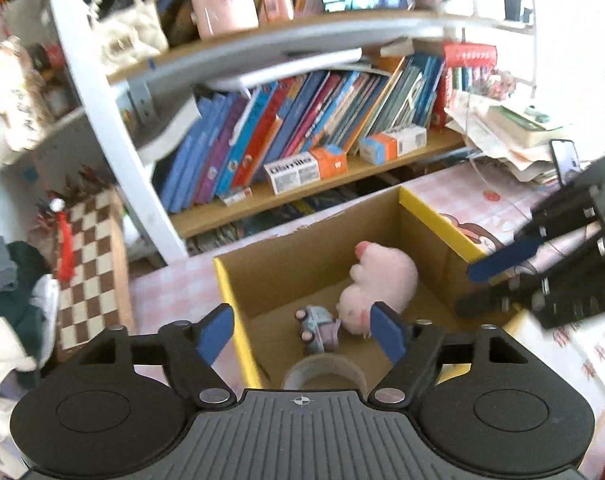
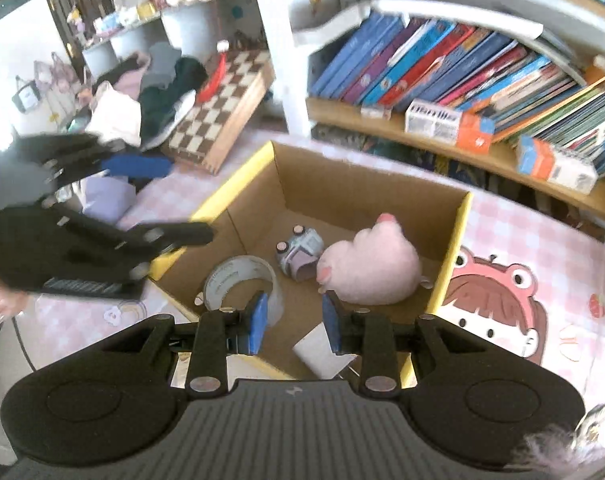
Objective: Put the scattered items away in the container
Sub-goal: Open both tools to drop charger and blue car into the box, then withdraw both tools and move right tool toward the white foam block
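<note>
The tape roll point(image 1: 324, 372) was half hidden behind the gripper body; the white card's point(image 2: 320, 350) lower end was covered too.

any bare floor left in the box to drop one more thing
In the cardboard box, the far floor along the back wall is bare, behind the toy car and pink plush. The near side is crowded: tape roll at the near left, a white card by the near wall.

Bright daylight, blown-out glare at 1–2 o'clock in left view, 9–10 o'clock in right. Strong fisheye bending of bookshelf point(image 1: 286, 36) edges. Motion blur throughout; box point(image 2: 454, 256) interior softly shadowed.
</note>
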`<state>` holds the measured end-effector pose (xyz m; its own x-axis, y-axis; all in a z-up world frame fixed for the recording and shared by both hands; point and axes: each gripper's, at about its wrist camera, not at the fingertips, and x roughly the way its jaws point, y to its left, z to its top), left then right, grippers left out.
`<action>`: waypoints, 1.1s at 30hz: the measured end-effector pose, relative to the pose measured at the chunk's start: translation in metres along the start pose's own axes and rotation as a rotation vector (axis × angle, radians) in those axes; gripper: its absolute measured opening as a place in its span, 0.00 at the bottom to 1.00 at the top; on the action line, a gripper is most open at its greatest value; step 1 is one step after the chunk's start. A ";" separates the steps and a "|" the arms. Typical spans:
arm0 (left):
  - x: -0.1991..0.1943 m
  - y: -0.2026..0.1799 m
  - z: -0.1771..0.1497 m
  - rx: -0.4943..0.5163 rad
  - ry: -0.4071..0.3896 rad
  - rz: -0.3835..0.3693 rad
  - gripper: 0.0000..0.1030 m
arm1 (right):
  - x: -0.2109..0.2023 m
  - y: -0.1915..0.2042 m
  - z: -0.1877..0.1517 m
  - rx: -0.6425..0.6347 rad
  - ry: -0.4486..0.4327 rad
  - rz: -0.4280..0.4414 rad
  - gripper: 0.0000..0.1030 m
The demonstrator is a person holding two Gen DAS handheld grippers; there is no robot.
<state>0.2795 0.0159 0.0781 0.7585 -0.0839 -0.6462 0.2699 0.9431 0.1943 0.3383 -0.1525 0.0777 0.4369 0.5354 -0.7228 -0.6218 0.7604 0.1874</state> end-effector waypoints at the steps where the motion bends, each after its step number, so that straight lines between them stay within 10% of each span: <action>1: -0.009 0.000 -0.007 -0.013 -0.008 0.002 0.77 | -0.007 0.002 -0.004 0.003 -0.016 -0.006 0.28; 19: -0.062 -0.003 -0.130 -0.274 0.081 0.019 0.77 | -0.022 0.055 -0.110 -0.053 -0.012 -0.108 0.39; 33: -0.051 -0.038 -0.164 -0.263 0.161 -0.023 0.77 | 0.014 0.084 -0.154 -0.112 0.090 -0.086 0.47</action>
<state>0.1330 0.0369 -0.0173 0.6449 -0.0740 -0.7607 0.1073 0.9942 -0.0057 0.1923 -0.1375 -0.0191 0.4344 0.4314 -0.7907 -0.6557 0.7533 0.0507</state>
